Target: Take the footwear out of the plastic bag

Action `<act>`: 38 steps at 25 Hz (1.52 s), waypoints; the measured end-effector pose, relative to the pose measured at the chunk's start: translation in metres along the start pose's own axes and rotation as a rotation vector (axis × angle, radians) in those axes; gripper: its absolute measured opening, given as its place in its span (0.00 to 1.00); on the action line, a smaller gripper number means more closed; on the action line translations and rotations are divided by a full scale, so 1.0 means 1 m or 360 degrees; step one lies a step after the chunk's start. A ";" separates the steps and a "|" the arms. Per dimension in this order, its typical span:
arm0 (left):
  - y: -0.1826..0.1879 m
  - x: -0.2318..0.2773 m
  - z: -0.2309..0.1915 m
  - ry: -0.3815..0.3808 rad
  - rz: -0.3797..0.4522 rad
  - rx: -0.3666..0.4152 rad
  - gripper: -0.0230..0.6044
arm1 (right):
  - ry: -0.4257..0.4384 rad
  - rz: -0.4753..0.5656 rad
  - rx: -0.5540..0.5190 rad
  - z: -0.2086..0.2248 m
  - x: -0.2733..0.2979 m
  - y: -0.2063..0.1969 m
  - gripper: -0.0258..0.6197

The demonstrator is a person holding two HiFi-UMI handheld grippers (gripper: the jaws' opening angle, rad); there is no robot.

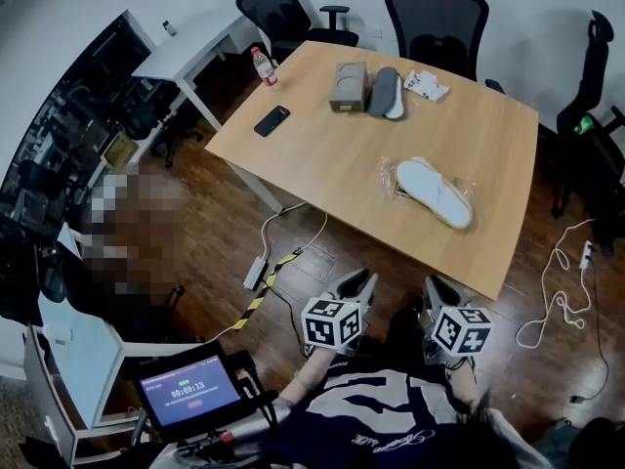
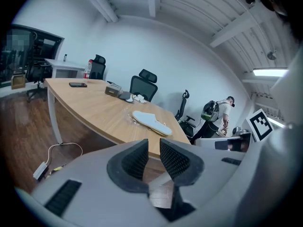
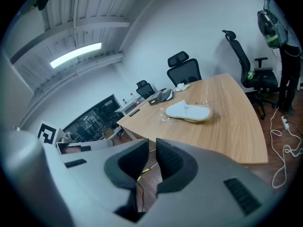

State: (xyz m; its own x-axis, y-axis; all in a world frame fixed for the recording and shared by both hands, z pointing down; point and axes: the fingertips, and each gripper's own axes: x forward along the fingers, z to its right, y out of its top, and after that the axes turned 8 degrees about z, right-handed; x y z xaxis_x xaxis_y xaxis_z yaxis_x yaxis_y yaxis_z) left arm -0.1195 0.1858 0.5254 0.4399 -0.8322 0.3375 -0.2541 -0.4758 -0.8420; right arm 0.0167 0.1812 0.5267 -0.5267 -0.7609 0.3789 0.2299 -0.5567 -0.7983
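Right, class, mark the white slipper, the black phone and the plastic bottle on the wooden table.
white slipper (image 1: 435, 191): head view, middle of its top side.
black phone (image 1: 271, 120): head view, centre of its face.
plastic bottle (image 1: 265, 68): head view, on its red label.

We note the bench (image 1: 469, 135) in pale honey wood, over a dark brown plank floor (image 1: 215, 233). Slipper (image 1: 435, 191): white upper, tan sole edge, in a clear plastic bag (image 1: 393, 178). Phone (image 1: 271, 120) black; bottle (image 1: 264, 66) red-labelled. Chairs (image 1: 437, 13) black. We log the left gripper (image 1: 356, 283) and right gripper (image 1: 437, 289) as grey, jaws lined in ribbed black, cubes (image 1: 334, 322) patterned in black-and-white squares.
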 end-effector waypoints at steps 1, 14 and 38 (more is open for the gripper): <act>-0.006 -0.010 0.000 -0.0004 -0.0002 -0.0016 0.16 | -0.0011 -0.0002 0.0008 -0.005 -0.009 -0.008 0.09; -0.042 -0.063 0.070 -0.0162 0.0028 -0.0043 0.16 | -0.0070 0.0050 -0.0032 -0.020 -0.102 -0.041 0.04; -0.140 -0.125 0.244 0.0019 0.0174 -0.0133 0.16 | 0.0350 -0.0111 -0.0183 0.005 -0.259 -0.090 0.04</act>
State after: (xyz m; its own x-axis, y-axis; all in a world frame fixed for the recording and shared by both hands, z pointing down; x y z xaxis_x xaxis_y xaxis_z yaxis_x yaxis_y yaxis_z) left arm 0.0715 0.4255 0.4985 0.3955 -0.8835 0.2511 -0.3710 -0.4037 -0.8363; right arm 0.1366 0.4270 0.5024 -0.7061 -0.6243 0.3341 0.0988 -0.5540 -0.8266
